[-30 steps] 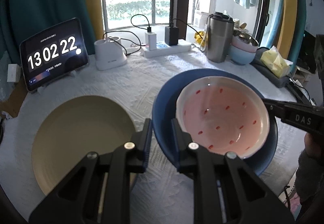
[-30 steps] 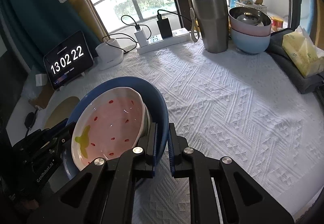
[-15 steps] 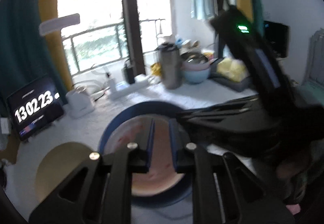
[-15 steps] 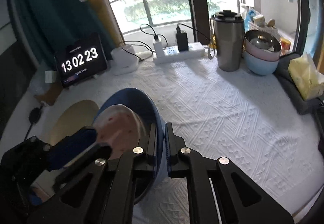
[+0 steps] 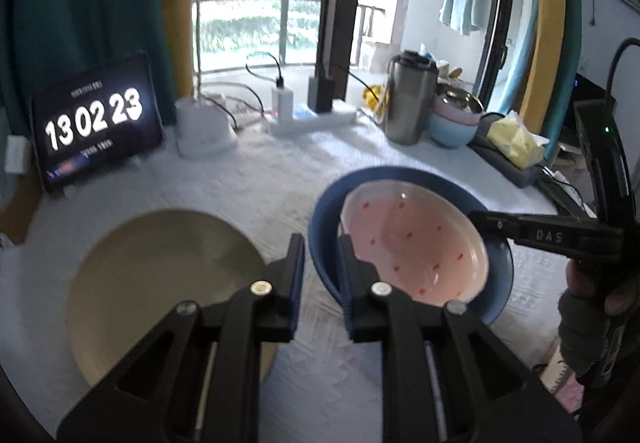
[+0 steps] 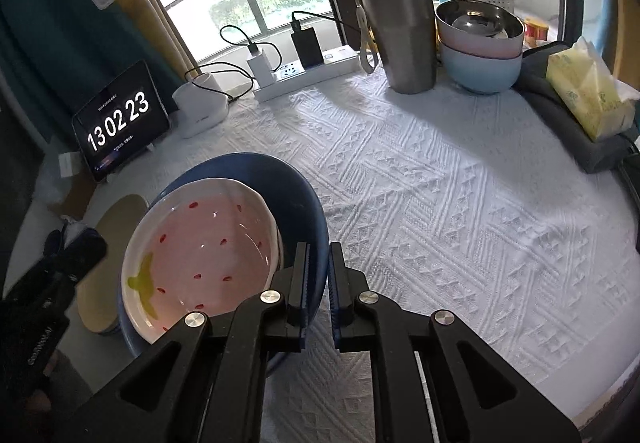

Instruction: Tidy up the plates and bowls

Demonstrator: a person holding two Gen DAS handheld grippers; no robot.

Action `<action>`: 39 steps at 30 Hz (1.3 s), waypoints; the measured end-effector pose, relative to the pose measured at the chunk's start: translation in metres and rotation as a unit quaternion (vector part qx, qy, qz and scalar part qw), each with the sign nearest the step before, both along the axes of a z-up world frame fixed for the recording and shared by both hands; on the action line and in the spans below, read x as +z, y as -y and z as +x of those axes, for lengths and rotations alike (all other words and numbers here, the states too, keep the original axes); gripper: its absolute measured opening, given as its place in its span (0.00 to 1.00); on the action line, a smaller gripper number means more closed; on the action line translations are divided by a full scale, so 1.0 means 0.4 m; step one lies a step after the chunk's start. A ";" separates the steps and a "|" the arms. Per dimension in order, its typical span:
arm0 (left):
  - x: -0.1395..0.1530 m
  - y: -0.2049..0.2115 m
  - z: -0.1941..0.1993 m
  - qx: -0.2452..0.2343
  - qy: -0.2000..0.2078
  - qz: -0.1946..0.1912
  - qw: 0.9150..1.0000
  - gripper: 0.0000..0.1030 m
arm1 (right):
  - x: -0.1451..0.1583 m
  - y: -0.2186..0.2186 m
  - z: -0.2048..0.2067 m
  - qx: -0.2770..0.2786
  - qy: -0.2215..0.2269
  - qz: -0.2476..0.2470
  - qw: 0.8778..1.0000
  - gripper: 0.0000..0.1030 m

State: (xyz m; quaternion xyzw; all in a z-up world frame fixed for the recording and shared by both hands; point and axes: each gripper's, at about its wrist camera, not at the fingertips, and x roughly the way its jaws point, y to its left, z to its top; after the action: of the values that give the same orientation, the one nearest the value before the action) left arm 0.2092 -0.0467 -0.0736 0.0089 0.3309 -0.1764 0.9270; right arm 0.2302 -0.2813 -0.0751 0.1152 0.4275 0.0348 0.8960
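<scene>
A blue plate (image 5: 498,267) (image 6: 280,187) carries a pink strawberry-pattern bowl (image 5: 412,239) (image 6: 208,247). My left gripper (image 5: 322,259) is shut on the plate's left rim. My right gripper (image 6: 318,275) is shut on its right rim, and it shows in the left wrist view (image 5: 476,219) at the plate's far side. The plate looks lifted and tilted above the white tablecloth. A beige plate (image 5: 160,283) (image 6: 116,219) lies on the table to the left of it.
At the back stand a tablet clock (image 5: 94,119), a white lamp base (image 5: 202,127), a power strip (image 6: 308,73), a steel tumbler (image 6: 404,31) and stacked bowls (image 6: 480,51). A tissue pack (image 6: 588,95) lies on a grey pouch at the right edge.
Both grippers kept hold of the blue plate. The left wrist view swung up and then back down, and the plate with the bowl tilted and shifted a little.
</scene>
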 end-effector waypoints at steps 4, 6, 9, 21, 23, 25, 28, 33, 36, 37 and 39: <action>-0.013 0.014 0.009 0.004 -0.015 0.007 1.000 0.17 | -0.006 0.000 0.000 0.004 -0.005 0.007 1.000 0.11; -0.033 0.018 0.031 0.010 -0.044 0.013 0.999 0.17 | -0.009 0.000 -0.001 0.006 -0.006 0.011 1.000 0.11; -0.036 0.026 0.047 0.022 -0.050 0.016 0.998 0.18 | -0.014 -0.002 0.000 0.014 -0.006 0.020 1.000 0.13; -0.060 0.057 0.082 0.056 -0.065 0.024 0.996 0.08 | -0.037 0.021 0.015 -0.032 0.006 0.045 0.998 0.15; -0.056 0.057 0.083 0.055 -0.068 0.028 0.996 0.08 | -0.030 0.005 0.014 -0.028 0.008 0.033 0.999 0.11; -0.054 0.054 0.080 0.050 -0.070 0.024 0.996 0.08 | -0.027 -0.001 0.013 -0.031 0.008 0.029 0.999 0.10; -0.055 0.052 0.074 0.045 -0.074 0.017 0.996 0.08 | -0.025 0.007 0.012 -0.031 0.005 0.043 0.999 0.09; -0.054 0.051 0.061 0.030 -0.073 0.001 0.997 0.09 | -0.010 0.006 0.000 -0.037 0.009 0.034 0.999 0.08; -0.044 0.049 0.054 0.025 -0.067 -0.007 0.997 0.09 | -0.003 0.013 -0.005 -0.042 0.009 0.037 0.998 0.08; -0.039 0.048 0.052 0.024 -0.065 -0.009 0.998 0.09 | 0.001 0.013 -0.007 -0.042 0.010 0.037 0.998 0.08; -0.026 0.042 0.049 0.022 -0.059 -0.015 0.998 0.09 | 0.013 0.011 -0.012 -0.043 0.014 0.035 0.998 0.08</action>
State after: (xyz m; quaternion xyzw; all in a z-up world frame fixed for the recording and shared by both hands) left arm 0.2288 -0.0635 -0.0841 -0.0231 0.3826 -0.1614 0.9094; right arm 0.2255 -0.2857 -0.0698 0.1642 0.4078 0.0129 0.8981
